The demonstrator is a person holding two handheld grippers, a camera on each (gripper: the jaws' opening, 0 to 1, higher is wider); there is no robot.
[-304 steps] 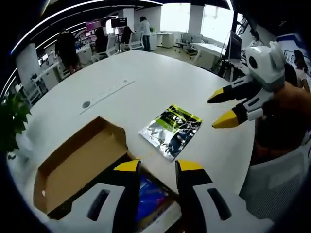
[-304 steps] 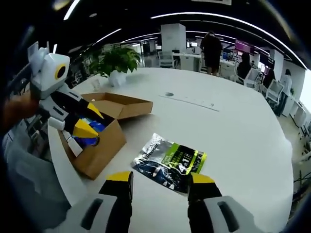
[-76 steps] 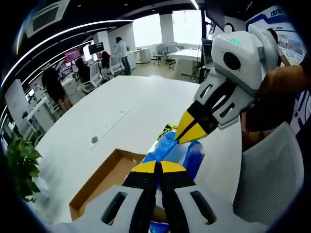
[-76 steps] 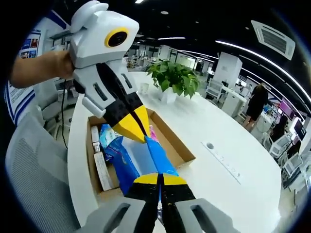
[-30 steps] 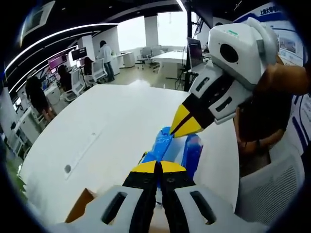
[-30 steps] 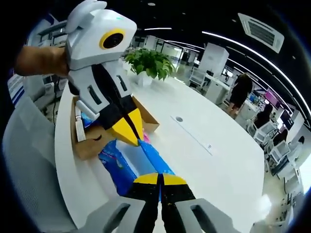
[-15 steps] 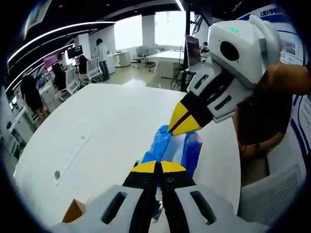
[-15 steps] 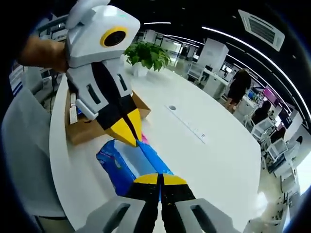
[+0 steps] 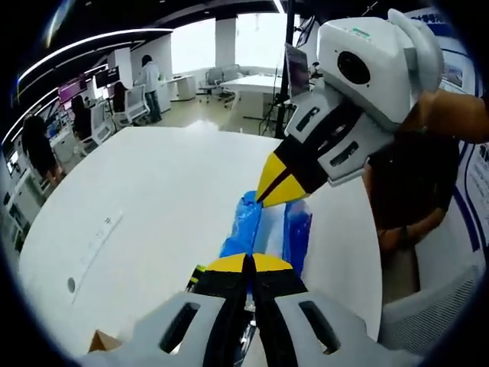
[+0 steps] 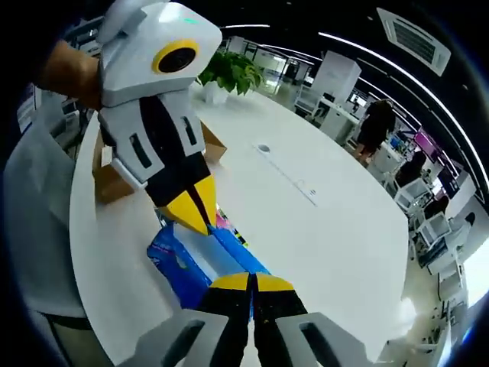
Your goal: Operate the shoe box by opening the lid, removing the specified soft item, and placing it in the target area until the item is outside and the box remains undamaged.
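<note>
A blue soft package (image 9: 267,229) hangs stretched between both grippers above the white table (image 9: 153,199). My left gripper (image 9: 244,264) is shut on its near end. The right gripper (image 9: 275,189) comes in from the upper right, shut on the far end. In the right gripper view, my right gripper (image 10: 250,281) is shut on one end of the blue package (image 10: 187,256), and the left gripper (image 10: 195,212) grips the other end. The open cardboard shoe box (image 10: 114,183) stands behind the left gripper at the table's edge; a corner of the box (image 9: 95,340) peeks in low on the left.
A potted plant (image 10: 229,73) stands at the far end of the table (image 10: 321,229). A strip with a round socket (image 10: 294,182) lies along the table's middle. A small colourful patch (image 10: 227,224) shows under the package. People and office chairs (image 9: 130,107) are beyond the table.
Both grippers have carried the blue package further from the box and out over the table. The box has slid toward the edge of both views. Both stay shut.
</note>
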